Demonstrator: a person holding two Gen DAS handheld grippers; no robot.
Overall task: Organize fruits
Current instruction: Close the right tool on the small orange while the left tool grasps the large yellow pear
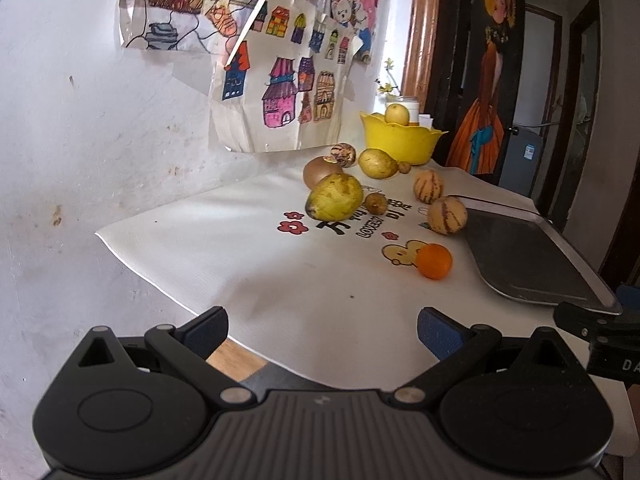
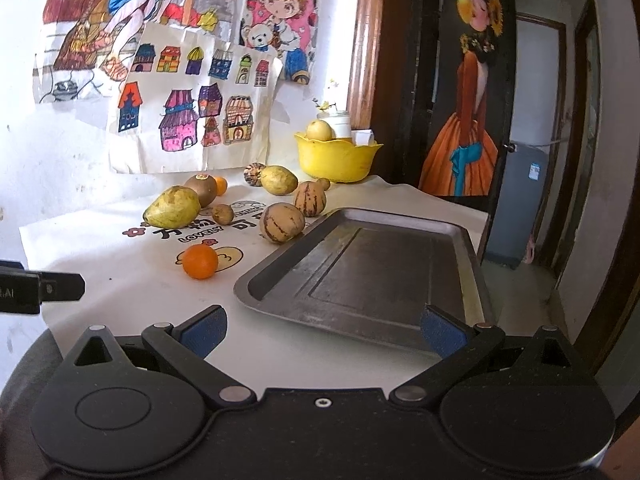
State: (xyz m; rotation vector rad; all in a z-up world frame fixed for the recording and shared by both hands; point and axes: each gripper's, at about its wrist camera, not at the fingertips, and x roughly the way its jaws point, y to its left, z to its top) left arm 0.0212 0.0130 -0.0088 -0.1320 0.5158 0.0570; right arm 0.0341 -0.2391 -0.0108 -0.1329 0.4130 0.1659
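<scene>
We are holding both left tongs point(image 1: 322, 330) and right tongs point(image 2: 323, 330) open, gripping nothing; an orange point(image 2: 200, 261) is lying left of the metal tray point(image 2: 464, 240); pears are resting farther back.

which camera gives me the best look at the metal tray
The right wrist view. There the metal tray shows whole, rim and empty floor, just ahead of the open right tongs. The left wrist view catches only part of it at the right edge, seen at a slant.

loose fruits point(image 2: 280, 222) lie scattered on my desk's white cloth point(image 2: 120, 264); an orange point(image 2: 200, 261) sits nearest, beside the empty tray point(image 2: 464, 240).
</scene>
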